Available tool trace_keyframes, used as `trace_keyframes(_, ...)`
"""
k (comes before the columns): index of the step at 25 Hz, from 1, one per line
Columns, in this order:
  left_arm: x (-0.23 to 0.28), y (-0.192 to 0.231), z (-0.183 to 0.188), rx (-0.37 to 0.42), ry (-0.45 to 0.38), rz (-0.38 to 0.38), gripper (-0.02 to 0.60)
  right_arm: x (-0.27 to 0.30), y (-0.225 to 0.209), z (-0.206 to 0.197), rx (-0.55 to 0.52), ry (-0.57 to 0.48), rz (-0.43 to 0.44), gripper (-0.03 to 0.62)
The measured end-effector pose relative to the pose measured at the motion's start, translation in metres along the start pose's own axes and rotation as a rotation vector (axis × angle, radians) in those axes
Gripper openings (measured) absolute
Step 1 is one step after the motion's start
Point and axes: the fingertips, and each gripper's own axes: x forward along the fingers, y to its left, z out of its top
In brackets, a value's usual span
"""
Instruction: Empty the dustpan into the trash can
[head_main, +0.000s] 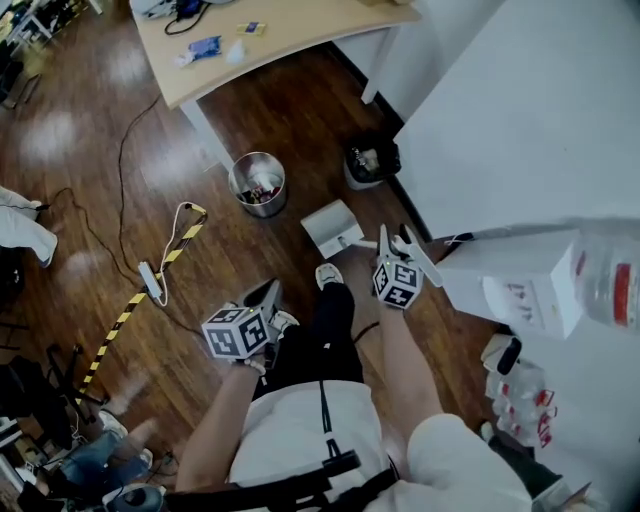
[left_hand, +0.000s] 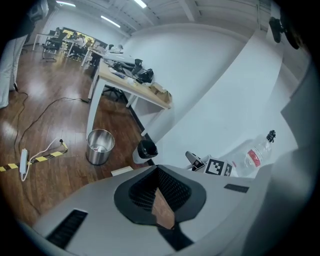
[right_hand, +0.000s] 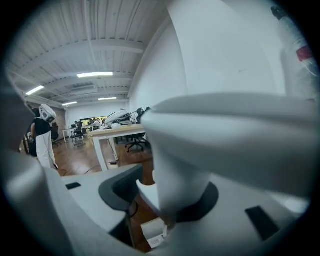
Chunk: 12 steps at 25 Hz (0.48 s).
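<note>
A white dustpan (head_main: 331, 226) lies on the wooden floor in front of my feet, its handle (head_main: 364, 243) pointing toward my right gripper (head_main: 400, 246). In the right gripper view the thick white handle (right_hand: 185, 165) stands between the jaws of the right gripper (right_hand: 145, 200). It rests against the right jaw with a gap at the left one, so the gripper is open. A round metal trash can (head_main: 258, 183) (left_hand: 99, 146) stands just beyond the dustpan. My left gripper (head_main: 268, 293) (left_hand: 159, 192) hangs lower left of the dustpan, shut and empty.
A black bin with a bag (head_main: 372, 160) (left_hand: 146, 149) sits by the white wall. A desk (head_main: 270, 40) stands behind the metal can. A cable with a power strip (head_main: 150, 278) and striped tape (head_main: 120, 320) run at left. A white box (head_main: 520, 275) and a bottle (head_main: 610, 280) are at right.
</note>
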Motion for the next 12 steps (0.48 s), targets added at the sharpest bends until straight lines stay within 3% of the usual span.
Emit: trace_keyframes(12, 0.012, -0.023, -0.008, 0.028, 0.028, -0.040, -0.011, -0.026, -0.033, -0.020, 0.036, 0.025, -0.050, 0.268)
